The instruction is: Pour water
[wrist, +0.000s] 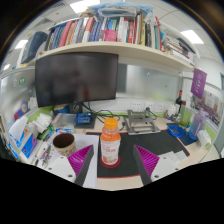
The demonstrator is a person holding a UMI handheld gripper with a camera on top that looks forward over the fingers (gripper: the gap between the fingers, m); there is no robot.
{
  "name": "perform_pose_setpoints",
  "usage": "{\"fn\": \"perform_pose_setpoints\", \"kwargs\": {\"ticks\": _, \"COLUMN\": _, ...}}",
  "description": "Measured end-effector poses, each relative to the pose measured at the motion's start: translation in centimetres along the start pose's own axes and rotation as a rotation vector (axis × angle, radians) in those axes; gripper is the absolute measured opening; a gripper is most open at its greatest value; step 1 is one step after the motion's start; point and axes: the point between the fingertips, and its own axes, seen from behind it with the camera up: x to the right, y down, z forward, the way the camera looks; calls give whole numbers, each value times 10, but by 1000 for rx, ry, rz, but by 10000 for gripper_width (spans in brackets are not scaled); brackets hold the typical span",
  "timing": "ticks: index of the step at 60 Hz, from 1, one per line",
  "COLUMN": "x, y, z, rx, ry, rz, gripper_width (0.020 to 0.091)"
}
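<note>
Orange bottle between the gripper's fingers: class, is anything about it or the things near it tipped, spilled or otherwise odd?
Nothing stands out. The orange bottle stands upright on the desk, cap on, between the open gripper fingers with a gap at each side. The brown cup beside it is upright too, and no spill shows around them.

Clear plastic, dark matt mat, glossy screen.

I've got a bottle (pixel 110 141) ahead of my fingers, clear smooth plastic with an orange glossy look and a white paper-like label. It sits on a dark matt mat (pixel 130 158). My finger pads (pixel 80 158) look magenta and ribbed. The monitor (pixel 76 78) shows a dark glossy face. A tray (pixel 141 123) behind looks like dull grey metal.
</note>
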Motion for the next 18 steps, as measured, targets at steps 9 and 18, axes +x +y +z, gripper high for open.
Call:
{"fn": "perform_pose_setpoints", "kwargs": {"ticks": 9, "x": 3, "y": -13, "z": -23, "rx": 2, "ry": 32, "rz": -16, "gripper_width": 814}}
{"fn": "perform_pose_setpoints", "kwargs": {"ticks": 18, "x": 2, "y": -19, "z": -34, "rx": 9, "ry": 54, "rz": -6, "gripper_width": 809}}
